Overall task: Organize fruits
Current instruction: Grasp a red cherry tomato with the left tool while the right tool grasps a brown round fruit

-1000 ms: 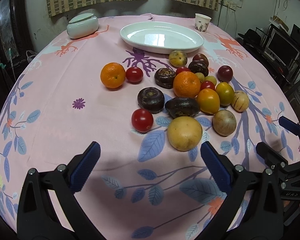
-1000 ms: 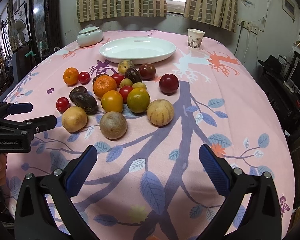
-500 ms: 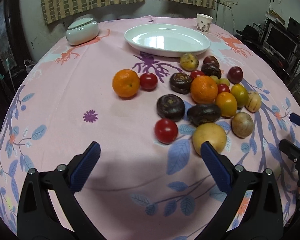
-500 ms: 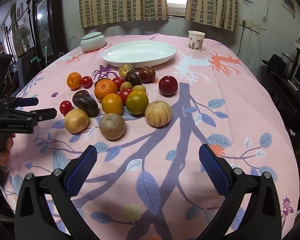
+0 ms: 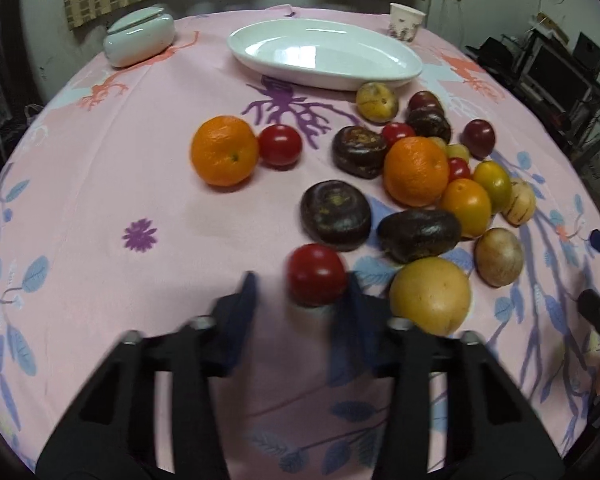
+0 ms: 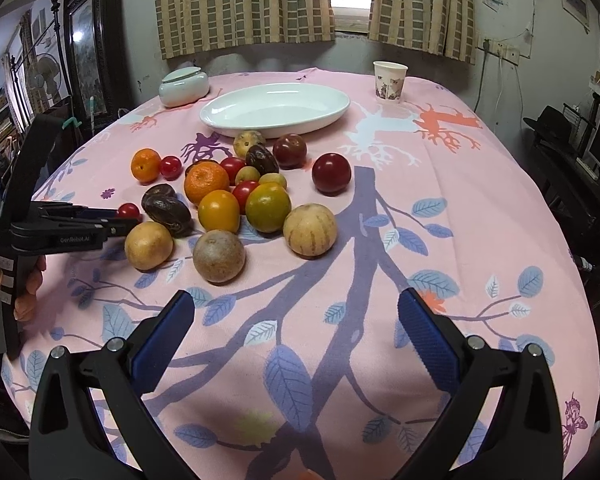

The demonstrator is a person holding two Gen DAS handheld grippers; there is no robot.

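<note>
Several fruits lie in a cluster on the pink tablecloth. My left gripper (image 5: 300, 300) is closing around a red tomato (image 5: 317, 274): its right finger touches the fruit, its left finger stands a little off it, and the fingers are blurred. From the right wrist view the left gripper (image 6: 118, 220) reaches the same tomato (image 6: 129, 211). A yellow round fruit (image 5: 430, 296) lies just right of it. My right gripper (image 6: 296, 320) is open and empty, above bare cloth in front of the cluster. An empty white oval plate (image 5: 324, 54) stands at the back.
A white lidded ceramic jar (image 5: 139, 37) stands at the back left and a paper cup (image 6: 389, 81) at the back right. An orange (image 5: 224, 150) and a second tomato (image 5: 280, 145) lie apart on the left. Furniture and monitors stand beyond the table's right edge.
My left gripper has moved forward to the near red tomato and its fingers have closed in from wide open. My right gripper has stayed open and nearly still.
</note>
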